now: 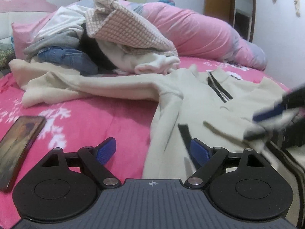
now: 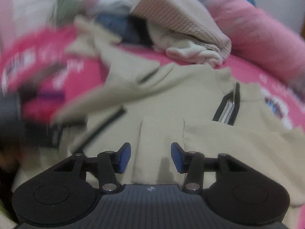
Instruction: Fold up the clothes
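1. L gripper [image 1: 153, 151]: jaws wide apart, gripping nothing; cream pullover [image 1: 200, 103] edge under its 3 o'clock pad.
2. R gripper [image 2: 150, 157]: jaws part-open, empty, above pullover body.
3. Pullover spread on pink bedspread [image 1: 91, 118]; clothes pile [image 1: 99, 38] at 11 o'clock, phone [image 1: 19, 148] at 9.

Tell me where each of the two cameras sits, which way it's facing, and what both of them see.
Left wrist: sits on the left gripper, low over the pink floral bedspread, facing the pile of clothes; open jaws and the blurred right gripper show.
Right wrist: sits on the right gripper, tilted down at the cream zip-neck pullover; its jaws stand apart, nothing between them.
Shared: the pullover, pile and bedspread.
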Tool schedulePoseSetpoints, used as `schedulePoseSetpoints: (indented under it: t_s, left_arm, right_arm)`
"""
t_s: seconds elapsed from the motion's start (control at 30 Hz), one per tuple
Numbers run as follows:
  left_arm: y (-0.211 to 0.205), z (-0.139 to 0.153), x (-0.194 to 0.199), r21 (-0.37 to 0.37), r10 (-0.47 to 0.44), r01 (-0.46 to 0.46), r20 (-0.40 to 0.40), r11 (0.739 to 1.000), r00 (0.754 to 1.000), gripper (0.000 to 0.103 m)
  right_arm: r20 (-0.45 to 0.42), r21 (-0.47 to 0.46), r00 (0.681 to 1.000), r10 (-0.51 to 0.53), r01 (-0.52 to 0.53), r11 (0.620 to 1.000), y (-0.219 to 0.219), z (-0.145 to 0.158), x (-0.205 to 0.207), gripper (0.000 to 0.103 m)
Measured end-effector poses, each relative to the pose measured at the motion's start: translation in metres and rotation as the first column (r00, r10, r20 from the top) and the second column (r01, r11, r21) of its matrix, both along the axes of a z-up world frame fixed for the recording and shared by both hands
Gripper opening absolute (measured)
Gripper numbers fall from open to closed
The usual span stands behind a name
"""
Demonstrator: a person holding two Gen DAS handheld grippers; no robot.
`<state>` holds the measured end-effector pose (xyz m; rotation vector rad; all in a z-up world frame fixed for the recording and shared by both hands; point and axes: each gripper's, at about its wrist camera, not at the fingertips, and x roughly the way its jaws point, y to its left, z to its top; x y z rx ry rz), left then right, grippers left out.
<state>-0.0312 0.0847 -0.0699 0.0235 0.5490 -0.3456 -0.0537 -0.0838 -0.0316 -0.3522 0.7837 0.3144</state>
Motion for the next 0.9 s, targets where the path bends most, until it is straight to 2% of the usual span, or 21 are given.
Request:
schedulePoseSetpoints:
  t_s: [0.07, 0.1, 0.17, 0.23, 0.27, 0.3, 0.37, 0.43, 0.5, 0.6, 0.73, 0.9]
  left_arm:
    - [-0.009, 0.004, 0.013, -0.005, -0.003, 0.003, 0.011, 1.0, 1.0, 0.085]
    - [-0.013, 0.004, 0.02, 0.004, 0.0, -0.001, 0.011, 1.0, 1.0, 0.082]
    - [-0.02, 0.004, 0.033, 0.009, 0.003, -0.003, 0.011, 1.0, 1.0, 0.079]
    - [-0.02, 0.002, 0.047, -0.01, 0.02, -0.02, -0.008, 1.0, 1.0, 0.068]
    - [-0.018, 0.001, 0.054, -0.031, 0.038, -0.039, -0.027, 0.999, 0.999, 0.059]
    - [-0.012, 0.0, 0.061, -0.068, 0.055, -0.058, -0.054, 0.996, 0.997, 0.056]
    - [0.005, -0.003, 0.071, -0.168, 0.093, -0.109, -0.1, 0.98, 0.991, 0.049]
    - [0.022, -0.008, 0.076, -0.248, 0.122, -0.152, -0.133, 0.957, 0.984, 0.046]
    - [0.036, -0.016, 0.078, -0.315, 0.134, -0.181, -0.167, 0.932, 0.977, 0.045]
    - [0.04, -0.02, 0.079, -0.351, 0.132, -0.188, -0.178, 0.917, 0.975, 0.044]
    - [0.04, -0.023, 0.076, -0.373, 0.128, -0.182, -0.166, 0.91, 0.978, 0.044]
    - [0.047, -0.029, 0.077, -0.414, 0.113, -0.18, -0.182, 0.892, 0.977, 0.044]
  right_arm:
    - [0.021, -0.107, 0.999, 0.03, -0.028, 0.994, 0.011, -0.018, -0.003, 0.05]
    - [0.043, -0.128, 0.998, 0.038, -0.032, 0.991, 0.012, -0.023, -0.006, 0.049]
    - [0.047, -0.087, 0.999, 0.016, -0.012, 0.996, 0.005, -0.022, -0.007, 0.044]
    - [0.03, -0.032, 0.999, -0.036, 0.037, 0.999, -0.005, -0.018, -0.003, 0.021]
    - [0.024, -0.012, 0.998, -0.065, 0.066, 0.998, -0.01, -0.017, -0.001, 0.017]
    - [0.018, 0.009, 0.995, -0.094, 0.094, 0.996, -0.016, -0.016, 0.002, 0.013]
    - [-0.011, 0.099, 0.988, -0.155, 0.155, 0.983, -0.032, -0.01, 0.005, 0.012]
    - [-0.054, 0.228, 0.979, -0.195, 0.202, 0.953, -0.046, -0.003, 0.009, 0.012]
    - [-0.096, 0.353, 0.972, -0.213, 0.233, 0.906, -0.055, 0.007, 0.017, 0.012]
    - [-0.123, 0.472, 0.963, -0.239, 0.268, 0.84, -0.052, 0.019, 0.038, 0.012]
    - [-0.131, 0.555, 0.942, -0.309, 0.328, 0.765, -0.044, 0.029, 0.067, 0.012]
    - [-0.085, 0.616, 0.921, -0.379, 0.348, 0.707, -0.037, 0.038, 0.079, 0.011]
